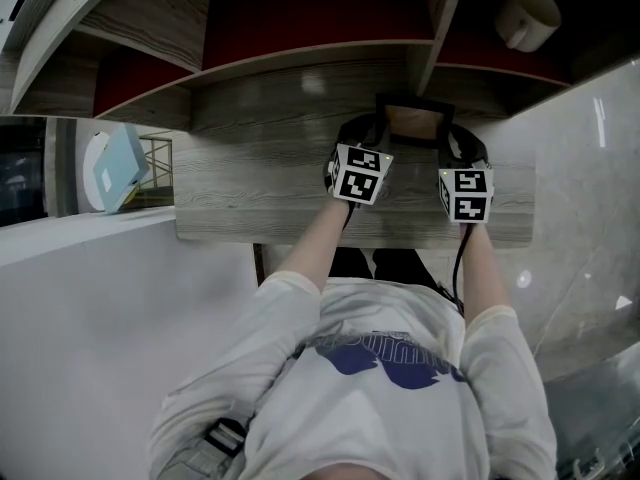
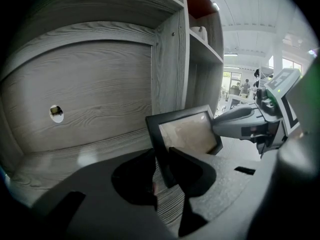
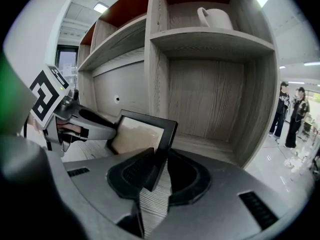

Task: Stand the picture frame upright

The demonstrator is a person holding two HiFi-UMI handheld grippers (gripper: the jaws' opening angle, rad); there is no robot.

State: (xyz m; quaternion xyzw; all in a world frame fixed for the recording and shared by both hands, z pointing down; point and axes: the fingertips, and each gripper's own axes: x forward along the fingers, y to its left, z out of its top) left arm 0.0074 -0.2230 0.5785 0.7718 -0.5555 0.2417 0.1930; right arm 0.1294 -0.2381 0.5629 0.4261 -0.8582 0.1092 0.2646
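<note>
A black picture frame (image 1: 410, 120) with a beige picture stands tilted over the grey wooden desk (image 1: 260, 188), close to the shelf unit. My left gripper (image 1: 366, 136) is shut on its left edge and my right gripper (image 1: 452, 140) on its right edge. In the left gripper view the frame (image 2: 187, 130) leans back, its left bar pinched between the dark jaws of the left gripper (image 2: 162, 168), and the right gripper (image 2: 247, 124) shows beyond it. In the right gripper view the frame (image 3: 140, 133) has its right bar between the jaws of the right gripper (image 3: 159, 168). I cannot tell whether its lower edge touches the desk.
A white mug (image 1: 527, 15) sits on the upper right shelf, seen too in the right gripper view (image 3: 215, 18). A vertical shelf divider (image 1: 432, 28) rises just behind the frame. The back panel has a cable hole (image 2: 56, 113). People (image 3: 291, 115) stand far off to the right.
</note>
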